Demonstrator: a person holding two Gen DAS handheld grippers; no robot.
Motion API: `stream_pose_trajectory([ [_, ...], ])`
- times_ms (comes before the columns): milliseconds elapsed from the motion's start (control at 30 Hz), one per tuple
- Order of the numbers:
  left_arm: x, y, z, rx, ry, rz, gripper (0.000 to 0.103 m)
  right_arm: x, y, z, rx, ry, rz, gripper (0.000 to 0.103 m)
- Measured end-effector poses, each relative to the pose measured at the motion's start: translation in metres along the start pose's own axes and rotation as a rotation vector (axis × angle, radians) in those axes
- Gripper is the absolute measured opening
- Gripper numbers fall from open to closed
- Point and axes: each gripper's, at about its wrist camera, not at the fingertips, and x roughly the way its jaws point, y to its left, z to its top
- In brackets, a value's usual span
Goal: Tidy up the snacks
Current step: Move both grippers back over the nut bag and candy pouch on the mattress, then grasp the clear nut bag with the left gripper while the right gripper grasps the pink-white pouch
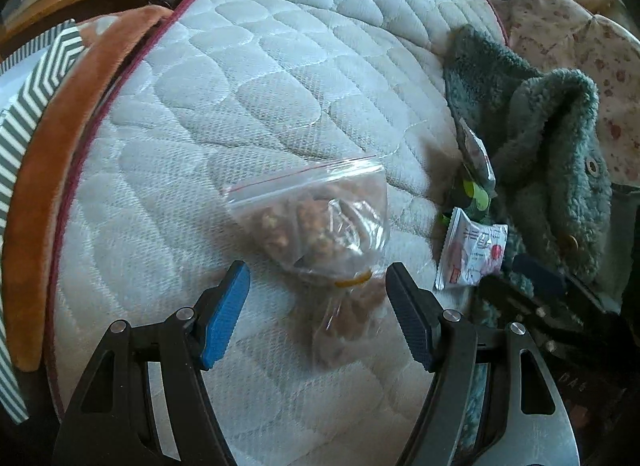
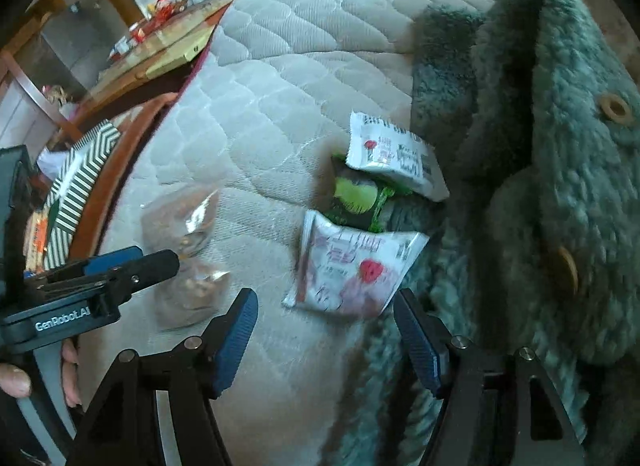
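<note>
Gaping wide, left tool (image 1: 316, 282) straddles nut bag (image 1: 312, 221); right tool (image 2: 324, 306) open, empty.

Quilted mattress (image 1: 280, 77) lies bare and open across its middle and far end; wide passage there for either gripper.

Near side: clear zip bag of nuts (image 1: 316, 225) sits just ahead of the left gripper (image 1: 318, 294), whose blue pads stand apart, nothing touching them.

To the right, a fuzzy green coat (image 2: 552, 185) heaps up along the mattress edge, a soft wall. Against it crowd a white snack packet (image 2: 352, 270), a green packet (image 2: 356, 197) and a second white packet (image 2: 396, 153), overlapping.

Right gripper (image 2: 326, 330) hangs open before the nearest white packet; coat fleece presses near its right finger.

Left edge: orange-brown rim (image 1: 44, 201) and striped box (image 1: 28, 105) close that side.
</note>
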Motion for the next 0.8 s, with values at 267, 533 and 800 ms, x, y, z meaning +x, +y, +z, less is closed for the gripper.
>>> stream_pose_trajectory([
  [267, 0.014, -0.010, 0.006, 0.017, 0.018, 0.041, 0.071, 0.013, -0.016, 0.042, -0.068, -0.019, 0.081, 0.070],
  [533, 0.012, 0.005, 0.009, 0.032, 0.017, 0.043, 0.071, 0.034, 0.005, 0.006, -0.174, 0.189, 0.154, 0.071],
  [800, 0.013, -0.001, 0.009, 0.012, 0.020, 0.073, 0.071, 0.029, 0.040, -0.012, -0.433, 0.179, 0.076, 0.073],
])
